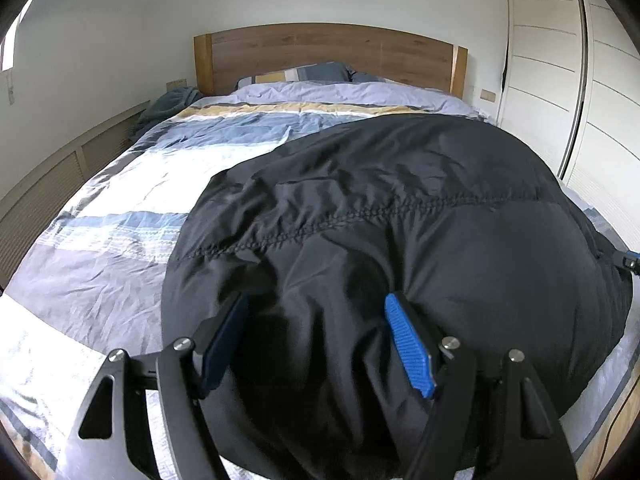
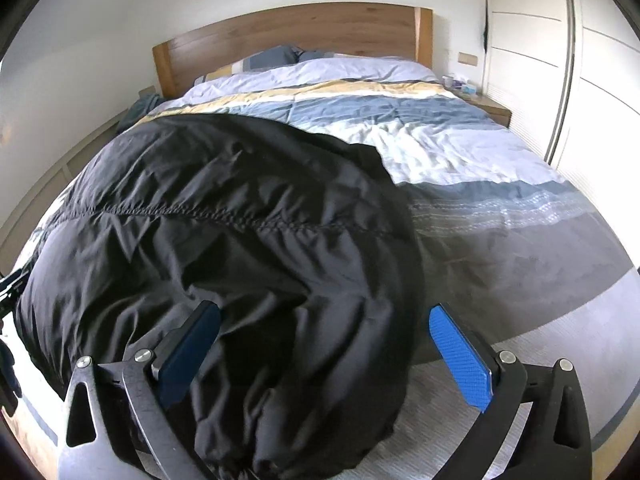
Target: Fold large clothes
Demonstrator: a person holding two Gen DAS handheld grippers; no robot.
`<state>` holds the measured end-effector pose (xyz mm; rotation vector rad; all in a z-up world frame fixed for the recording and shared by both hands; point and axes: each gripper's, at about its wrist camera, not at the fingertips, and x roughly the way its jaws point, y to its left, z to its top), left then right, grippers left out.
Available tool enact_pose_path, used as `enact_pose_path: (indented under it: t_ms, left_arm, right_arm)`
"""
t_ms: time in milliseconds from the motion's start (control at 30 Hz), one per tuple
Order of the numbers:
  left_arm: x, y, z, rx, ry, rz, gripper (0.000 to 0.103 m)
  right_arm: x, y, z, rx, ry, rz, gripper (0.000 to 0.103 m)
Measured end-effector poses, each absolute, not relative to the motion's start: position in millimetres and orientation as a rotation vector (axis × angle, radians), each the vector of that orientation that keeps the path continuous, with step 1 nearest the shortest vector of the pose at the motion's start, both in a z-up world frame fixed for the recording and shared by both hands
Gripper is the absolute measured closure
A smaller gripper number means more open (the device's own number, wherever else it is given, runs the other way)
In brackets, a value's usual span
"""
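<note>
From the left wrist view, the left gripper (image 1: 316,344) stands over the near, left part of a single black padded jacket (image 1: 400,220) spread on the bed (image 1: 120,280). Its two blue pads (image 1: 408,344) sit fairly wide apart with a swell of dark cloth bulging up between them; whether they actually pinch that cloth I cannot tell, since the fabric hides the inner faces. The jacket lies ahead of and under these fingers, its bulk running away toward the wooden headboard (image 1: 328,52) and off to the right, with one stitched seam (image 1: 340,216) crossing it side to side. A tip of the other tool peeps in at the far right edge. From the right wrist view, the right gripper (image 2: 324,344) has its jaws spread very wide at the jacket's near right edge (image 2: 400,280); one pad lies against the cloth on the left, the other blue pad (image 2: 460,356) hangs clear over bare striped bedding, so nothing is clamped here. The jacket sits mostly to the left of this tool, so I'd judge the next fold must carry cloth leftward or toward the headboard. Count: one jacket, one bed, two grippers, each at a near corner, neither clearly nearer the garment's middle.
</note>
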<state>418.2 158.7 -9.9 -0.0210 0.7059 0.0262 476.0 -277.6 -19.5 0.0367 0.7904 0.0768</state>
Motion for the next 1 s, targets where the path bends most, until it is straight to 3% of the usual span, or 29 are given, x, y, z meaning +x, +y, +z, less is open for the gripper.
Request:
enact_pose_path:
  t_ms: [300,367,567,1000]
  left_arm:
    - [411,172,-3,-0.024,0.704,0.034,0.031]
    - [410,186,0,-0.069,0.706,0.026,0.026]
    - [424,256,2,-0.281,0.744,0.025,0.025]
    - [487,298,-77,-0.547,0.972,-0.156,0.021]
  right_arm:
    - [472,-305,-11,0.084,0.782,0.040,0.000]
    - [474,-314,-11,0.105,0.780,0.033,0.000]
    - [482,-331,-15,0.171,0.817,0.041,0.000]
    - [535,-342,-83,0.421,1.105,0.193,0.000]
